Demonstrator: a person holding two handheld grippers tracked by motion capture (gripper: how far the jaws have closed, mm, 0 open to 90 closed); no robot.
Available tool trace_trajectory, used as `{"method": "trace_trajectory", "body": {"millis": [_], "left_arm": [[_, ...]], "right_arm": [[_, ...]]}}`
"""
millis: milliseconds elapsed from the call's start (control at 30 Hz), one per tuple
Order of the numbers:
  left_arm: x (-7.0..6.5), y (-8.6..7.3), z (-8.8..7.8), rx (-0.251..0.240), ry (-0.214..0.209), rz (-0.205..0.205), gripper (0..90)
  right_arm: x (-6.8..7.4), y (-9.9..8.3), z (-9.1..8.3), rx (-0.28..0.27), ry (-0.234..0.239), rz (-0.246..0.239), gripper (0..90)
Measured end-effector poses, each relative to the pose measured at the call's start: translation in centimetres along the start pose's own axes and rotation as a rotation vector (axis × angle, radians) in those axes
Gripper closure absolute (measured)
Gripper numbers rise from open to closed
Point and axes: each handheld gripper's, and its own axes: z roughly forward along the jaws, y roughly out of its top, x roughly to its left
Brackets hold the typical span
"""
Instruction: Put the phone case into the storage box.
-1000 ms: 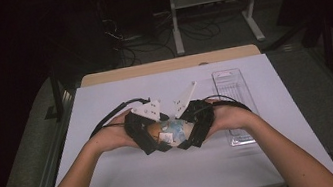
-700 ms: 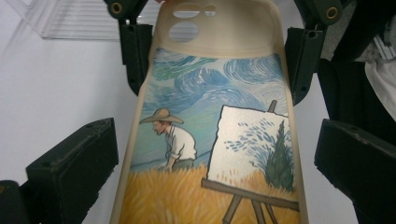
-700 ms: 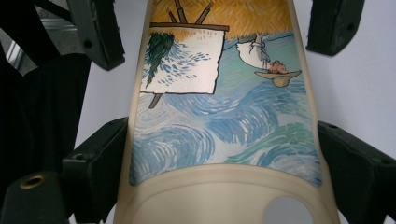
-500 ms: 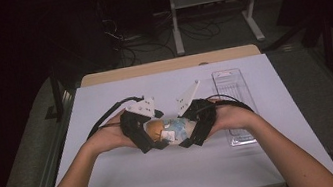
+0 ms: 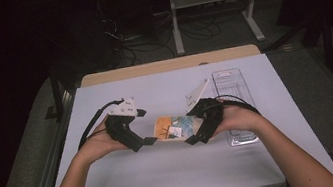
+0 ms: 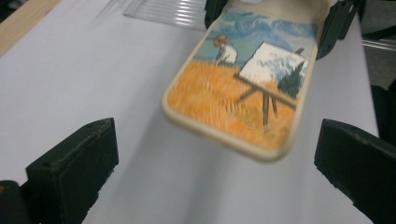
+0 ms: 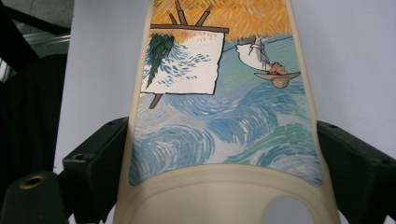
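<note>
Phone case [image 5: 174, 127] is held above the worktop [image 5: 177, 173] near its centre, clamped by the right gripper [image 5: 196, 137] at its camera-cutout end, jaws pressed on both long edges. In the right gripper view the case [image 7: 219, 102] is seen running away toward 12 o'clock, free end unsupported.

Left gripper [image 5: 145, 127] sits at the case's 9 o'clock, jaws spread wide and off the case; in its own view the case [image 6: 243, 88] is seen ahead between the open jaws, not touched.

Risks, as judged:
- Soft case gripped by the edges only: it may bow or slip out under squeeze and be dropped on the worktop.
- If the left gripper is closed off-centre, the free end may be twisted or levered out of the right grip.
- Clear tray [image 5: 232, 98] lies at 3 o'clock, just beside the right hand [image 5: 239, 117]; it may be knocked on a swing.
</note>
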Motion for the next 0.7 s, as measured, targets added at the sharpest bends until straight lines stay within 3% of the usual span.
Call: {"method": "trace_trajectory", "body": {"millis": [67,100,233,467,567,700], "left_arm": [[-0.3,-0.6,-0.2,0.003,0.039,0.005,0.0],[-0.3,-0.6,-0.2,0.003,0.039,0.005,0.0],[-0.7,-1.7,0.1,-0.008,0.093,-0.03,0.0],[-1.8,-3.5,1.2,-0.021,0.126,-0.104,0.0],[-2.1,-3.9,1.3,-0.014,0.135,-0.105,0.0],[-2.7,-4.6,1.6,-0.034,0.155,-0.152,0.0]], "right_arm": [[-0.1,-0.2,-0.1,-0.001,-0.009,0.021,10.2],[-0.1,-0.2,-0.1,-0.001,-0.009,0.021,10.2],[-0.4,-0.6,-0.2,-0.008,-0.044,0.05,10.2],[-0.6,-0.9,0.2,-0.018,-0.063,0.09,10.2],[-0.7,-1.0,0.4,-0.022,-0.072,0.104,10.2],[-0.8,-0.9,1.0,-0.02,-0.083,0.126,10.2]]}}
